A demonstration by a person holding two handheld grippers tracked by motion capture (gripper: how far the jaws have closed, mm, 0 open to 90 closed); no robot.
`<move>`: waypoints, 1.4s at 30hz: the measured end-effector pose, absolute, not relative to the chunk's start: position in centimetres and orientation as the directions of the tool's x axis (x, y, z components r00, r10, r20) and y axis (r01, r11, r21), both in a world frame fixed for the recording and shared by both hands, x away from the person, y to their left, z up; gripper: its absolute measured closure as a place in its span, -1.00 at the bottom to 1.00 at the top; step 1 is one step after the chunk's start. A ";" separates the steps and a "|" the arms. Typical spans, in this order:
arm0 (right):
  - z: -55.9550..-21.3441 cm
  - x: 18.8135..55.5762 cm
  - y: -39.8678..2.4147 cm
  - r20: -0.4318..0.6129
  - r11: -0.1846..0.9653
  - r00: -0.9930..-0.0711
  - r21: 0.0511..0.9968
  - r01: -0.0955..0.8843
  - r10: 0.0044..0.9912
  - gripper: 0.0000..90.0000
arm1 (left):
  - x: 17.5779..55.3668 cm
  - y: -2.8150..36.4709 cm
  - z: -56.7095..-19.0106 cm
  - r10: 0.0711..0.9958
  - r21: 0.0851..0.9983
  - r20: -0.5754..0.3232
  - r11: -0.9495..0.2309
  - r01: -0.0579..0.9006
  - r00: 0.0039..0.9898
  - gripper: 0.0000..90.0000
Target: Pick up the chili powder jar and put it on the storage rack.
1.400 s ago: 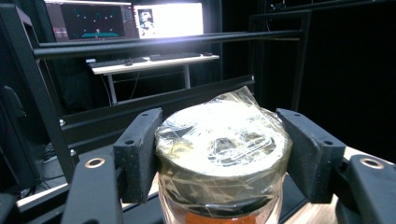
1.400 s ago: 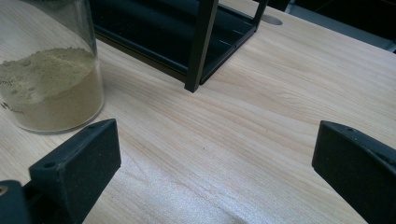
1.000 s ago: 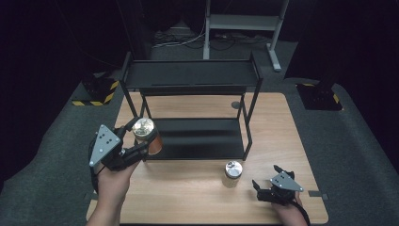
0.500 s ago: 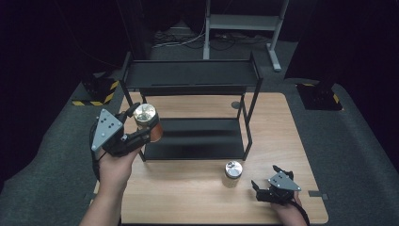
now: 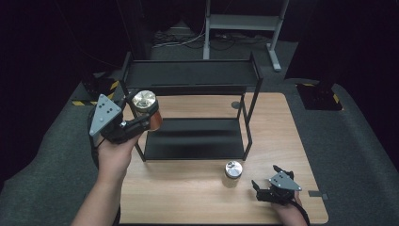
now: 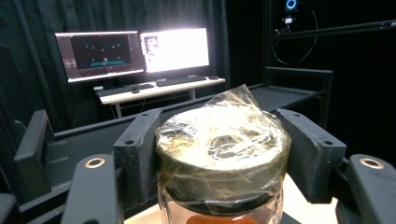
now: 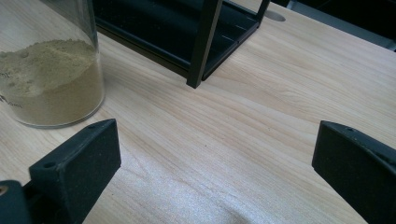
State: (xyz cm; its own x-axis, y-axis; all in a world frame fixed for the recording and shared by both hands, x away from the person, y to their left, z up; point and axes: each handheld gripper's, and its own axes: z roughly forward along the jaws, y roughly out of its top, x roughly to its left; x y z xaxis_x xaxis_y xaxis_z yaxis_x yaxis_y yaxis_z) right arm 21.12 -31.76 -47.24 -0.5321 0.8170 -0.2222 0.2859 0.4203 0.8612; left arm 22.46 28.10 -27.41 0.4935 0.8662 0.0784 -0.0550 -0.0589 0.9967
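Both jaws of the left gripper (image 6: 222, 154) press on the lid of a jar (image 5: 146, 110), one on each side, so the jar is squeezed tight between them. It hangs in the air in front of the jaws, near the left post of the black rack (image 5: 193, 77). Red powder sits in the glass just under the lid. Crinkly plastic wrap (image 6: 224, 135) covers the lid, and that can be slippery, so I think the grip must stay firm. Glass is hard and can break if it falls or bumps the rack. With powder inside it is likely a bit heavy for its size. Holding it by the lid, the wide stiff part, looks like a good place. Jaws of the right gripper (image 7: 210, 182) stand wide apart with nothing between them, low over the table (image 7: 261, 93). A second jar (image 7: 51, 70) with tan powder stands on the table beyond its left jaw. I think that one should be taken by the lid too, and kept upright.
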 end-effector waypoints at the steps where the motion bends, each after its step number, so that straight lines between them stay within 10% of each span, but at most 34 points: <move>1: -47.2 21.1 -31.8 -0.221 0.419 -0.532 0.862 0.286 0.817 -1.00 | 22.6 28.1 -27.3 0.867 0.997 0.077 -0.057 -0.056 0.493 -0.24; 42: -47.3 21.2 -32.2 -0.200 0.399 -0.536 0.871 0.286 0.820 -1.00 | 27.5 25.6 -22.9 0.886 0.993 0.080 -0.034 -0.109 0.457 -0.23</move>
State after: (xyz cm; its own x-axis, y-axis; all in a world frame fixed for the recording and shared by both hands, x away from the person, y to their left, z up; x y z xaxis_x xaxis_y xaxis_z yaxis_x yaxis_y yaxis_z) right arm 21.17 -32.23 -47.31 -0.5361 0.8202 -0.1997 0.2860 0.3991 0.8712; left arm 27.51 25.58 -22.85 0.4573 0.8857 0.0804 -0.1086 -0.0341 0.9935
